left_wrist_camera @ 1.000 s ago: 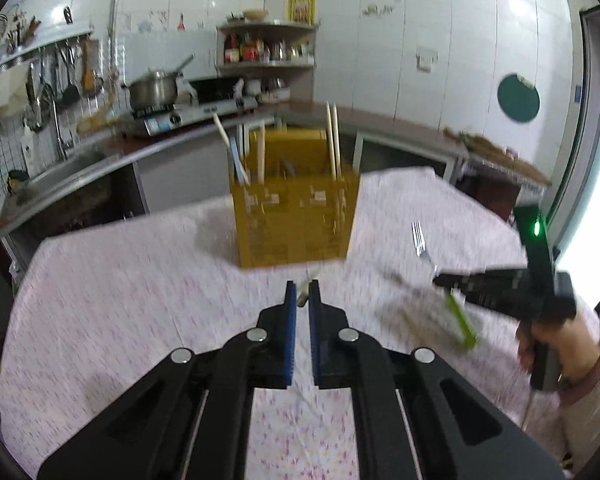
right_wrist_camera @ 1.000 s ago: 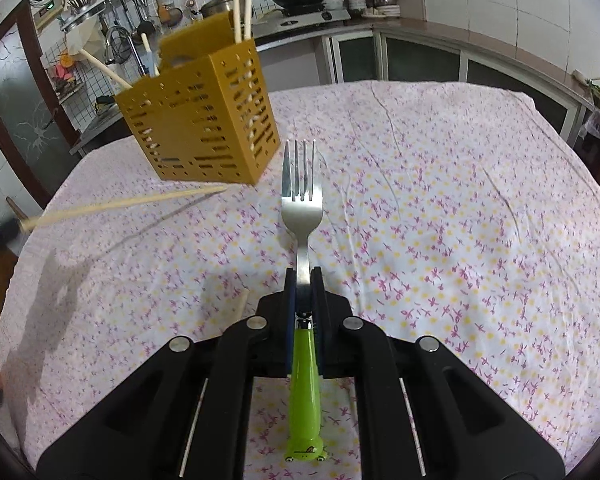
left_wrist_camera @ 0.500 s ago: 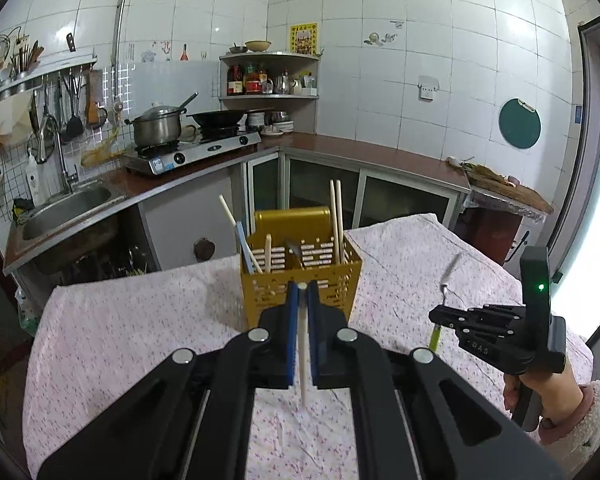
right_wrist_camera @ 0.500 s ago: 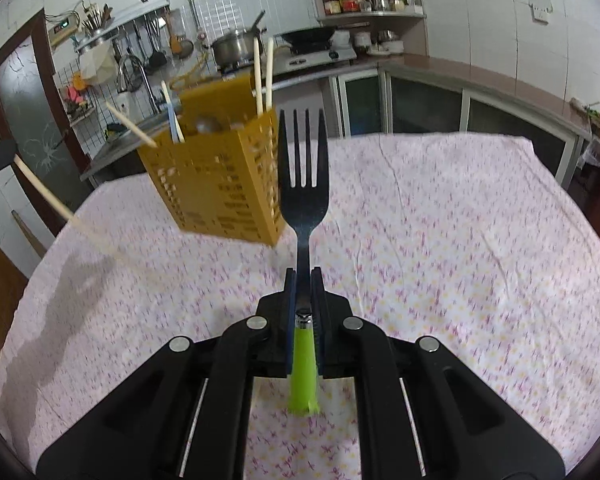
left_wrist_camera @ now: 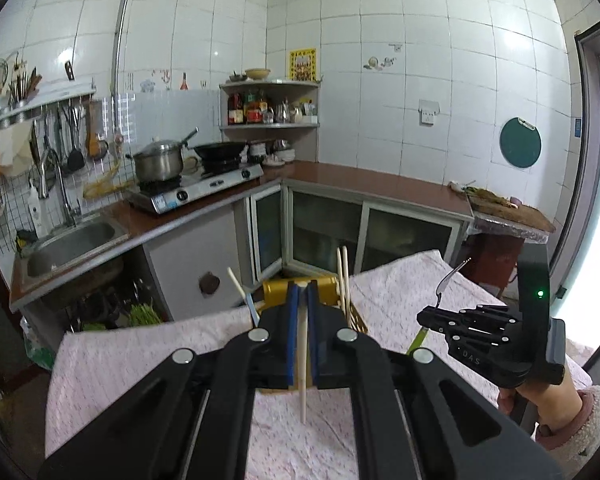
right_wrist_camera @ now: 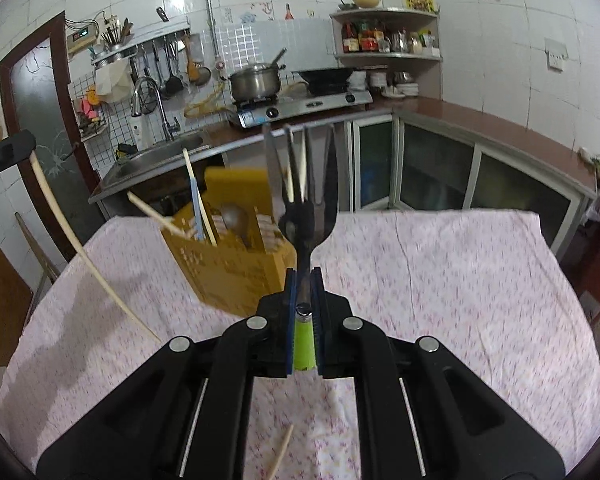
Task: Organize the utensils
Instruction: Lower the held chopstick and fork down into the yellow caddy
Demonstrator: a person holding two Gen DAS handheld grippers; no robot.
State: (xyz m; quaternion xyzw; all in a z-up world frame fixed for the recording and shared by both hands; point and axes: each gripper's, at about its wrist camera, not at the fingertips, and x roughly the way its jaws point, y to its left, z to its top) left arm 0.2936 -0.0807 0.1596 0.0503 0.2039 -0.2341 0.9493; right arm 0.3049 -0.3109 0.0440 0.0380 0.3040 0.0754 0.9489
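A yellow slotted utensil holder point(right_wrist_camera: 228, 264) stands on the flowered tablecloth with chopsticks, a blue stick and a spoon in it; in the left wrist view it point(left_wrist_camera: 300, 292) is mostly hidden behind my fingers. My left gripper point(left_wrist_camera: 302, 300) is shut on a pale chopstick point(left_wrist_camera: 303, 364), which hangs point down; the chopstick also shows in the right wrist view point(right_wrist_camera: 80, 256). My right gripper point(right_wrist_camera: 303, 280) is shut on a green-handled fork point(right_wrist_camera: 300, 184), tines up, raised in front of the holder. The right gripper also shows in the left wrist view point(left_wrist_camera: 424, 316).
One loose chopstick point(right_wrist_camera: 281, 452) lies on the cloth near the front edge. The table point(right_wrist_camera: 460, 288) stands before a kitchen counter with a sink point(left_wrist_camera: 72, 240), a stove and pots point(left_wrist_camera: 196, 184). A wooden chair point(right_wrist_camera: 4, 296) is at the left.
Both grippers have risen and tilted upward with their loads. The chopstick swung from lying flat to hanging down; the fork lifted off the cloth to stand upright near the holder.
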